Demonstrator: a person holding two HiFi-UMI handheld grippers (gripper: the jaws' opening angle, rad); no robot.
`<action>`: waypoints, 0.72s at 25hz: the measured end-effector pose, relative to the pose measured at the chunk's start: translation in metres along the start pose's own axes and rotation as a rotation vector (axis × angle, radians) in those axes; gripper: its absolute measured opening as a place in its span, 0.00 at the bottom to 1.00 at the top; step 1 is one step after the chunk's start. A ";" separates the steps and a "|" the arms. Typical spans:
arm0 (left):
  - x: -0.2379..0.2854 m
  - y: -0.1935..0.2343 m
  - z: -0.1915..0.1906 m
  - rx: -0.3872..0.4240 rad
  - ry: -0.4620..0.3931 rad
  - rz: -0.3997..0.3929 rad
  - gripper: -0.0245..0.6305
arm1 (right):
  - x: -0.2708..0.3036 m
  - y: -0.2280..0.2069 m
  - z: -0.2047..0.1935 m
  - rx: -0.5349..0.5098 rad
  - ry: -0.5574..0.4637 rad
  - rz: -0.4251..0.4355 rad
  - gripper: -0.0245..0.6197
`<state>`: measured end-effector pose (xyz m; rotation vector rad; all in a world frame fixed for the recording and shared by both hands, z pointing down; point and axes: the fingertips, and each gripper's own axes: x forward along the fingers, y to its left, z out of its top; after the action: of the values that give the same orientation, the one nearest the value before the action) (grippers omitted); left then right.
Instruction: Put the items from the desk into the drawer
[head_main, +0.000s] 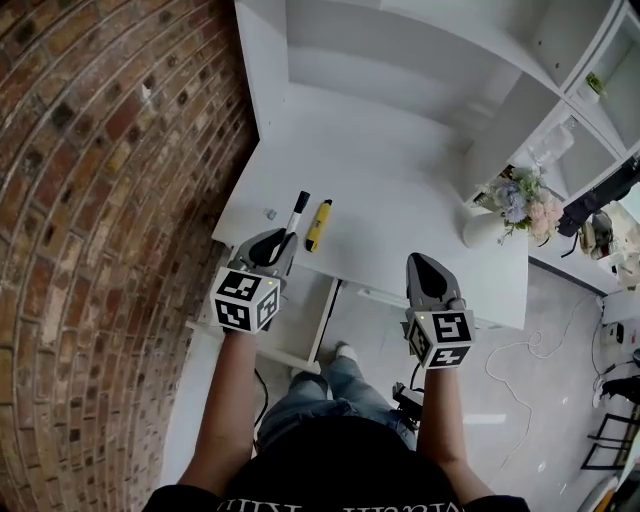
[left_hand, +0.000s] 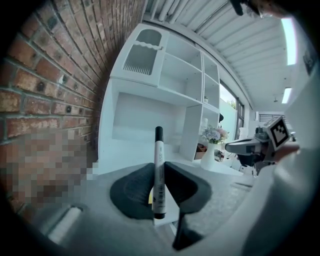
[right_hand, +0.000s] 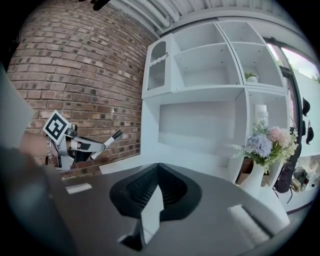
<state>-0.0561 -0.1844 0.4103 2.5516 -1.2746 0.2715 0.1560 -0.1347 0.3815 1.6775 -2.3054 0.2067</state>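
Head view: left gripper (head_main: 278, 246) at front edge of white worktop (head_main: 400, 190), white marker (head_main: 296, 214) projecting from it; yellow pen (head_main: 318, 225) lies just beside. Right gripper (head_main: 428, 272) well apart.
Left gripper view: jaws clamp the marker, black cap uppermost.
Right gripper view: jaws closed together, nothing between

You're in a home-office style corner, lit like a workroom.
Your white desk (head_main: 400, 190) stands against a brick wall (head_main: 100, 200), with a white shelf unit (right_hand: 210, 65) built over it and a vase (head_main: 483, 230) of flowers (head_main: 525, 200) at one end. Strip lights (left_hand: 289, 35) run overhead, and cables (head_main: 520, 365) trail across the grey floor (head_main: 560, 320).
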 end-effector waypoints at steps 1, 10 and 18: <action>-0.003 0.002 -0.004 -0.006 0.004 -0.003 0.14 | 0.000 0.004 -0.003 0.002 0.005 -0.001 0.05; -0.025 0.002 -0.069 -0.053 0.093 -0.091 0.14 | -0.005 0.039 -0.052 0.063 0.100 -0.024 0.05; -0.039 -0.004 -0.138 -0.062 0.218 -0.151 0.14 | -0.010 0.068 -0.091 0.077 0.184 -0.022 0.05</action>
<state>-0.0826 -0.1081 0.5284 2.4705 -0.9907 0.4568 0.1076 -0.0792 0.4679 1.6439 -2.1678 0.4316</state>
